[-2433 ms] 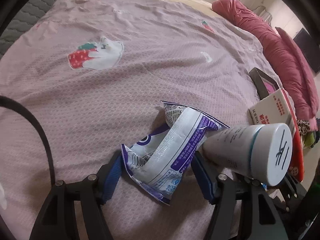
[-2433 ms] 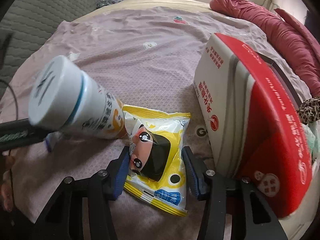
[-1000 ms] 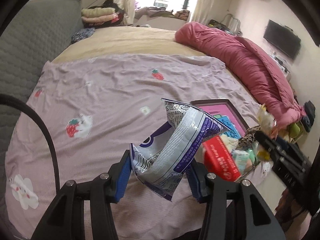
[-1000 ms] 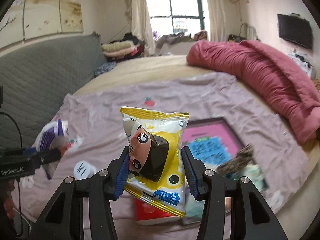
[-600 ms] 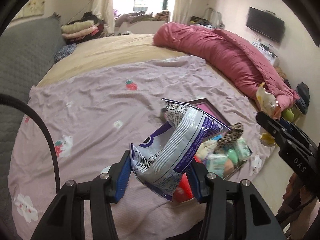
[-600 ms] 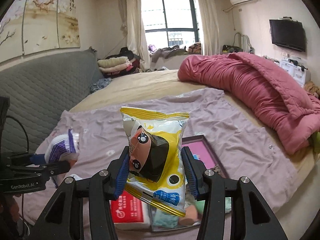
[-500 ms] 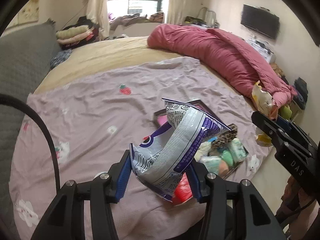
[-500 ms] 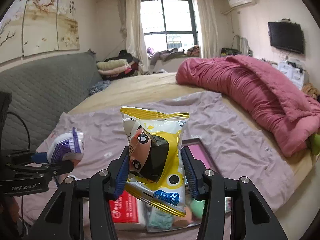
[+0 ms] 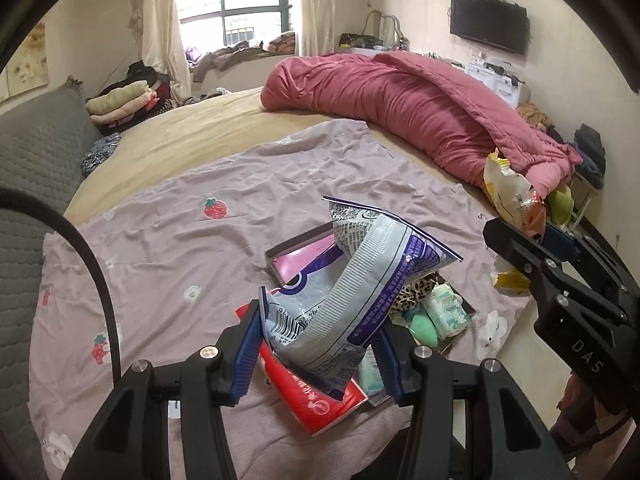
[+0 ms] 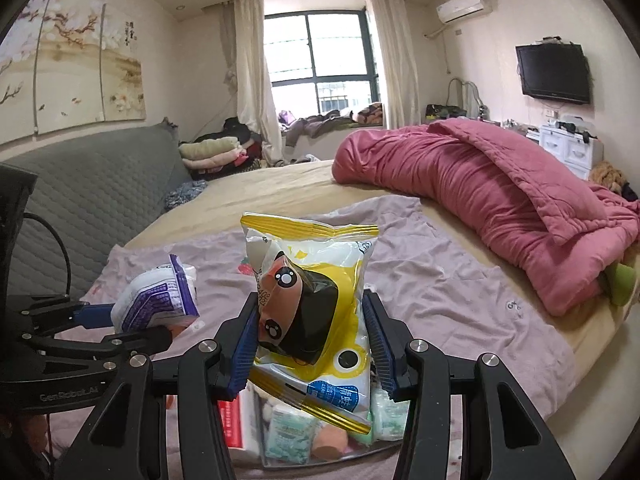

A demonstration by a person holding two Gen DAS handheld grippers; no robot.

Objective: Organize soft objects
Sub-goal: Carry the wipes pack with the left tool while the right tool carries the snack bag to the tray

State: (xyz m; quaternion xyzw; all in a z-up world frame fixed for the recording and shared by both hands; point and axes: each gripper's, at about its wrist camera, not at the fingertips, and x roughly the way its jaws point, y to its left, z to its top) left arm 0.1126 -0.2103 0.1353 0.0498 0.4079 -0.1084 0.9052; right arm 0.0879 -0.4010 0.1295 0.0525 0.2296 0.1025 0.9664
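My left gripper (image 9: 316, 354) is shut on a crumpled white and purple snack bag (image 9: 352, 300) and holds it high above the bed. My right gripper (image 10: 312, 354) is shut on a yellow snack bag with a cartoon face (image 10: 312, 304), also held high. Each gripper shows in the other's view: the right one (image 9: 532, 236) with the yellow bag (image 9: 512, 204), the left one (image 10: 132, 320) with the purple bag (image 10: 158, 300). Below lies a dark tray with a pink bottom (image 9: 296, 256) that holds soft packets and a leopard-print item (image 9: 416, 288).
A red and white box (image 9: 320, 404) lies at the tray's near end. The tray sits on a lilac sheet with strawberry prints (image 9: 168, 240). A rolled red duvet (image 9: 400, 100) lies along the right. A grey padded headboard (image 10: 88, 200) is at the left.
Both grippers have risen well above the bed with their bags, from the sheet 2.4 s ago. The tray and box now lie far below. The white bottle is out of sight.
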